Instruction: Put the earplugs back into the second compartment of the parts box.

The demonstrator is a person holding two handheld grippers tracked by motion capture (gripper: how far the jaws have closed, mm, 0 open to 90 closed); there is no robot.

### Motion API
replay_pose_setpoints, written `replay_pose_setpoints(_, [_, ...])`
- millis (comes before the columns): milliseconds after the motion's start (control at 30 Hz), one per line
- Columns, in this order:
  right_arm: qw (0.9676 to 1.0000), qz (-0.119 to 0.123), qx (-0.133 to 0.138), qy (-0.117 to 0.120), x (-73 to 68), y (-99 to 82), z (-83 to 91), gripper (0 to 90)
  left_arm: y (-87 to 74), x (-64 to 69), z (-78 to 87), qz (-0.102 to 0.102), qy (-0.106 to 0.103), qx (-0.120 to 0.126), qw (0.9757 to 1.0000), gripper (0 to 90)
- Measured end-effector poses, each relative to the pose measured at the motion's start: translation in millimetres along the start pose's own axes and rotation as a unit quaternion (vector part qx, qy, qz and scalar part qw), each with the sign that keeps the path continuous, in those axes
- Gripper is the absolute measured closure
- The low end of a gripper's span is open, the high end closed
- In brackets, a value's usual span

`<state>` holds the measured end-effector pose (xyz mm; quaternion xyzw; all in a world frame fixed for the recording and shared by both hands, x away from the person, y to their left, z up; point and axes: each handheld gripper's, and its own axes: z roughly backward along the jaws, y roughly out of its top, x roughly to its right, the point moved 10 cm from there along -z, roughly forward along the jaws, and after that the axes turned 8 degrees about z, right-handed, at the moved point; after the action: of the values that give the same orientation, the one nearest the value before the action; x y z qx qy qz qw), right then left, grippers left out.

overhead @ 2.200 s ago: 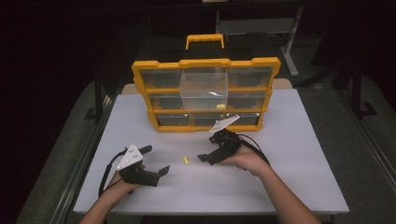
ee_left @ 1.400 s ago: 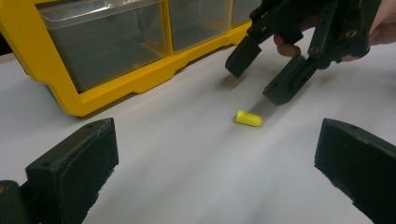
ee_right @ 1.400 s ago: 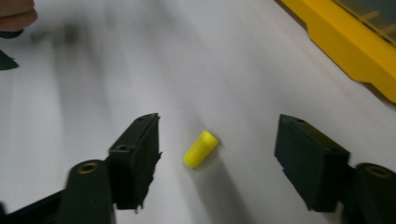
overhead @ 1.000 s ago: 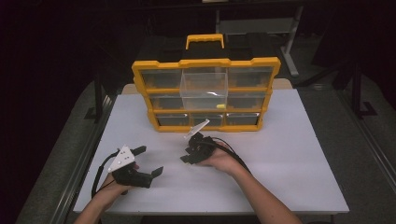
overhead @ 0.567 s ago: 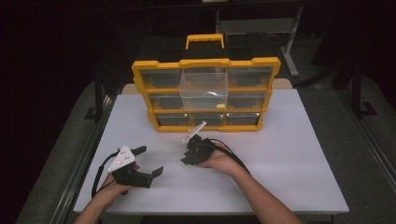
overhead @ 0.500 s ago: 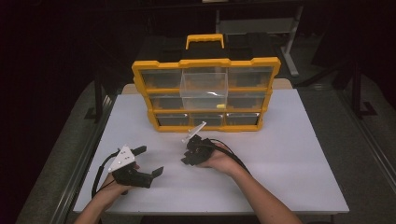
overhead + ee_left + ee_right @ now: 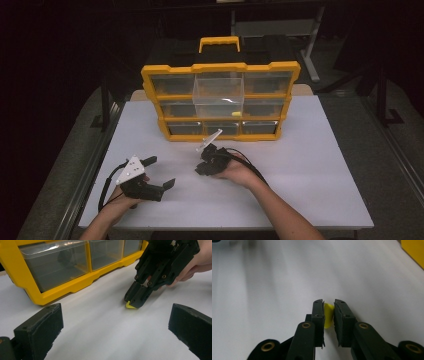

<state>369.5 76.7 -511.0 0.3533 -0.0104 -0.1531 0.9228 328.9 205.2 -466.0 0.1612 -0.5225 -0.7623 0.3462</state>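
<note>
Since the earlier frames our right claw (image 7: 328, 312) has come left and down onto the small yellow piece (image 7: 328, 315), and its jaws have just been closing with the piece between them. Left to right: left claw (image 7: 156, 172) sits open and idle on the white worktop (image 7: 310, 165); right claw now pinches the piece at the worktop surface. We judge this the grasp step; next, lift and carry it to the yellow organizer (image 7: 220, 102), likely its pulled-out clear drawer (image 7: 218, 95).
</note>
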Motion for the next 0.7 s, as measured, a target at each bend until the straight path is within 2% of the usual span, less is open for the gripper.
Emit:
replay_pose_setpoints(500, [0.9999,-0.009,0.01,0.002,1.8,-4.3,21.7,78.1,0.0,2.0,-1.8,0.001,-0.002,-0.002,1.0,0.0])
replay_pose_setpoints(700, [0.9998,-0.011,0.017,-0.003,7.3,-10.0,39.6,78.2,-0.6,3.0,-2.8,0.003,-0.003,-0.003,1.0,0.0])
